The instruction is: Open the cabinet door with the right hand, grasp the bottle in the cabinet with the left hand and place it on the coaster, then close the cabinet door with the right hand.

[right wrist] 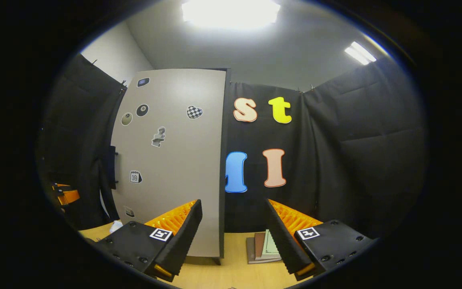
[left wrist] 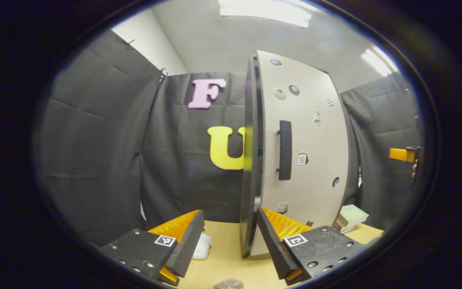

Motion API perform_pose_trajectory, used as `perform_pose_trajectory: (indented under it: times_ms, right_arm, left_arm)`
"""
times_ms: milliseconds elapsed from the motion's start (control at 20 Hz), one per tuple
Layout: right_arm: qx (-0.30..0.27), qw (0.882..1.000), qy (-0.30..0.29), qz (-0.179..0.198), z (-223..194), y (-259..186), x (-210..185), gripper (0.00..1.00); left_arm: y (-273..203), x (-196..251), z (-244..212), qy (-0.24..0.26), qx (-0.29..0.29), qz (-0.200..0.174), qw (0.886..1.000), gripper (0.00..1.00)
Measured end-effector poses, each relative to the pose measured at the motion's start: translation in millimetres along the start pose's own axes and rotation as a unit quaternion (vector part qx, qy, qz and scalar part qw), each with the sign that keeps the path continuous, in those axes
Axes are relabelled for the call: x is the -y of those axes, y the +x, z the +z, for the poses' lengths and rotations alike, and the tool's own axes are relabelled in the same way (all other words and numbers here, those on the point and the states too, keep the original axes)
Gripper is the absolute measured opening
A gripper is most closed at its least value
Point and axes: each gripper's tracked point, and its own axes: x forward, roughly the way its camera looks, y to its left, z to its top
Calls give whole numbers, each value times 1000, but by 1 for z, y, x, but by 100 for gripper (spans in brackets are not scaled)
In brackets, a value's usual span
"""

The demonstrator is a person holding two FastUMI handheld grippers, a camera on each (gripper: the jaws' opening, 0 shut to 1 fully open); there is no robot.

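Cabinet (left wrist: 295, 152) stands upright on the tan table (left wrist: 223, 257), door shut flush, so the bottle inside is hidden and can't be placed from here. Left gripper (left wrist: 231, 237) hangs low over the table with its fingers spread wide and nothing between them, aimed at the cabinet's front-left edge, likely parked there so it can go in once the door swings. The dark vertical door handle (left wrist: 284, 150) sits on the pale door face among small stickers, well clear of both grippers. Right gripper (right wrist: 233, 228) is also spread and empty, facing the cabinet's right edge and side, not yet lined up on the handle; from the left gripper view it shows far off at right (left wrist: 403, 154). In the right gripper view the handle peeks at the cabinet's far left edge (right wrist: 112, 166). Stack of notebooks (right wrist: 264, 247) lies on the table just beside the cabinet, out of the door's way. Small round thing at the bottom edge (left wrist: 228, 284) may be the coaster, can't tell. White crumpled item (left wrist: 203, 245) sits left of the cabinet. Judged step: door-opening not begun.
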Motion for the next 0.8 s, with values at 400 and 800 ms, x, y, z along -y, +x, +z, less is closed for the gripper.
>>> perform_pose_trajectory:
  times_ms: [400,800]
  right_arm:
    - [-9,1000,-12,-9,-28,-16,45,97]
    - [-18,1000,24,-4,-42,-12,59,97]
  left_arm:
    - [8,35,5,25,7,-3,1000,82]
    - [4,46,2,43,5,5,999,80]
